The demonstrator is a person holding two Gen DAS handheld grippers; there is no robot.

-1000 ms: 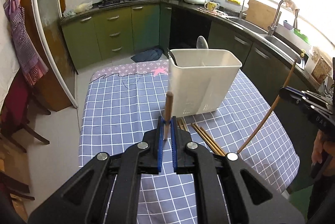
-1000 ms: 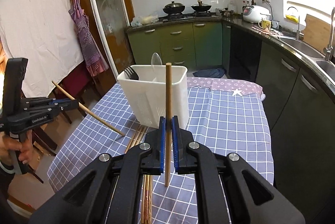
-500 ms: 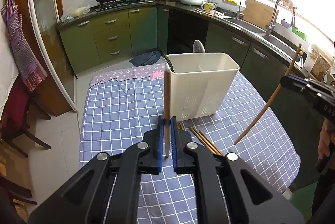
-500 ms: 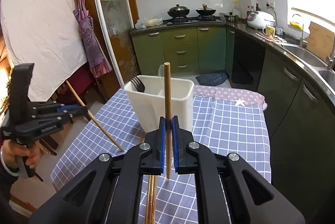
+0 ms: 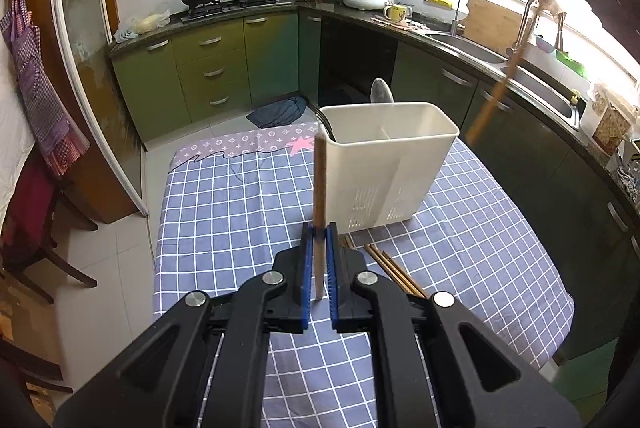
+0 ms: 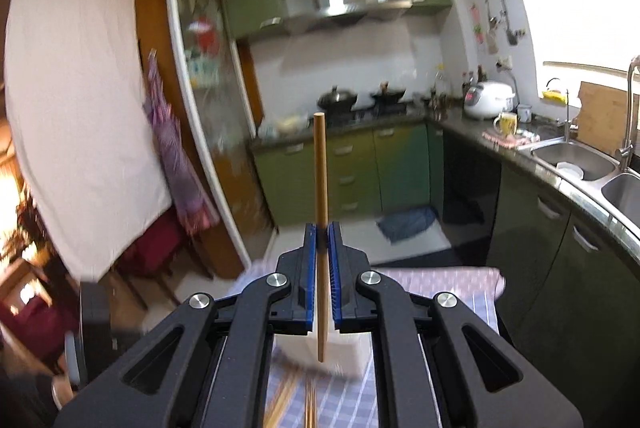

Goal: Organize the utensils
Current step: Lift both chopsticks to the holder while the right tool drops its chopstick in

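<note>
Here I had a chopstick clamped in each tool, mid-carry to the white caddy (image 5: 390,164) on the desk (image 5: 224,212). My left tool (image 5: 319,260) gripped its chopstick (image 5: 319,188) upright, just short of the caddy's near wall. My right tool (image 6: 321,268) pinched the other chopstick (image 6: 320,180). Next, I judged, each stick needed lowering tip-first into a compartment. Since a second earlier, the right tool had swung up high, while the left stayed put; spare chopsticks (image 5: 394,270) lay beside the caddy.

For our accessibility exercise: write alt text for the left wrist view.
The left claw grips an upright wooden chopstick before a white utensil holder on a blue checked tablecloth; more chopsticks lie beside it.
</note>
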